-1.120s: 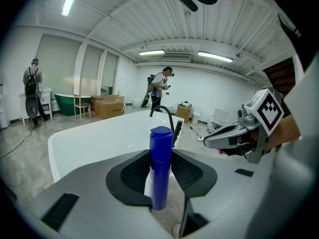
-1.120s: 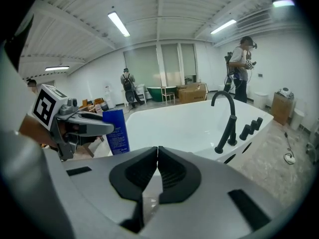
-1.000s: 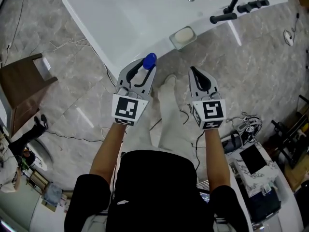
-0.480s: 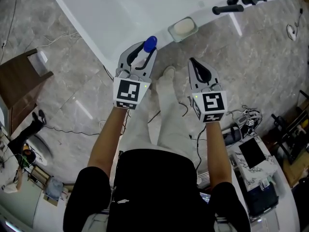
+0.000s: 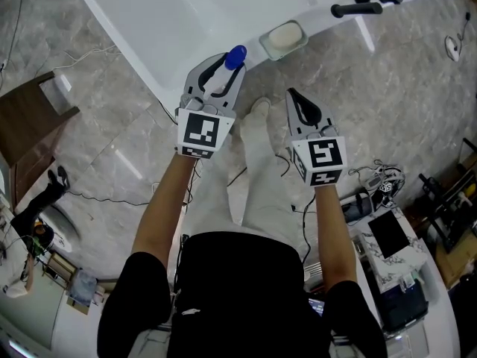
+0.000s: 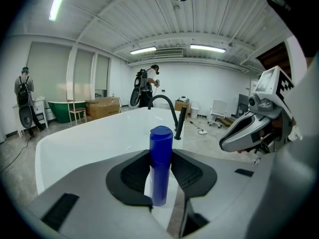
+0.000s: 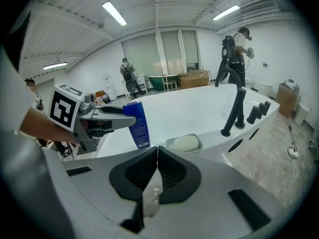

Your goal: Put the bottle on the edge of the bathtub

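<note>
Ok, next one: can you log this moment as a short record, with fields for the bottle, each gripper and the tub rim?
bottle: blue, roughly upright, held at the bathtub's near rim
left gripper: shut on the bottle
right gripper: shut, empty, short of the tub
rim items: soap dish with a white soap bar, black faucet further right
task state: bottle not yet released

Bright ceiling strip-lights, fisheye-warped edges

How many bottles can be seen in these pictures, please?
1. The blue bottle is held between the fingers of the left gripper, close to the edge of the bathtub. Others may be hidden outside the views.
</note>
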Motion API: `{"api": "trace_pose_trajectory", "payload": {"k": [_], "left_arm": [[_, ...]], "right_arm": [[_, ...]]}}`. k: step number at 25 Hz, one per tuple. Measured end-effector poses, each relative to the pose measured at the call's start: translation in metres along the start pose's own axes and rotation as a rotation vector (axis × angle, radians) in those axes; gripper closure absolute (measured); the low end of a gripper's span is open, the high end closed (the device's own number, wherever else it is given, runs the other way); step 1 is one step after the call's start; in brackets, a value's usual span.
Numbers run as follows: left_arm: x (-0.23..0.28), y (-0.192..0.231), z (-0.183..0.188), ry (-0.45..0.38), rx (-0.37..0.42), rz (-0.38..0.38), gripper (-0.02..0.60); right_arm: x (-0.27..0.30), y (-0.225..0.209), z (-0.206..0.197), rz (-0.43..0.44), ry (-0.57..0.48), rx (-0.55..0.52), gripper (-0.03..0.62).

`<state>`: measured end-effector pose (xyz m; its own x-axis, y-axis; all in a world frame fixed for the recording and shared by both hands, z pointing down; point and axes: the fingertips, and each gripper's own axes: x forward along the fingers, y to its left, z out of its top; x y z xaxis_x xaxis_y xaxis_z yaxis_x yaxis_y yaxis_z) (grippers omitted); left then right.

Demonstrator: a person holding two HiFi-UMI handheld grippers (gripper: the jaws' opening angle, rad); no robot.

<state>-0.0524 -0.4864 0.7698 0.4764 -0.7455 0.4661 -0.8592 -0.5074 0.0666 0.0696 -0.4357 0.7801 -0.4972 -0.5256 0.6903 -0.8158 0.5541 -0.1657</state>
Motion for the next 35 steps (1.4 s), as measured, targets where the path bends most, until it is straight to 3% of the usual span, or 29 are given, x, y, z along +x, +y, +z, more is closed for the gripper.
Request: {"api": "trace_pose_trajectory", "payload": {"k": [16,35], "left_arm": [[-0.001,0.003,-0.016,-0.041,-0.043,0.045,0.436],[-0.013,-0.001,-0.024,-0.009,-0.050,0.034,0.437]], "right_arm": [[0.017,0.011,-0.014,0.024,0.039,-0.039,0.571],[0.016,0.033,-0.008,0.033,0.037,-0.063,0.571]]}}
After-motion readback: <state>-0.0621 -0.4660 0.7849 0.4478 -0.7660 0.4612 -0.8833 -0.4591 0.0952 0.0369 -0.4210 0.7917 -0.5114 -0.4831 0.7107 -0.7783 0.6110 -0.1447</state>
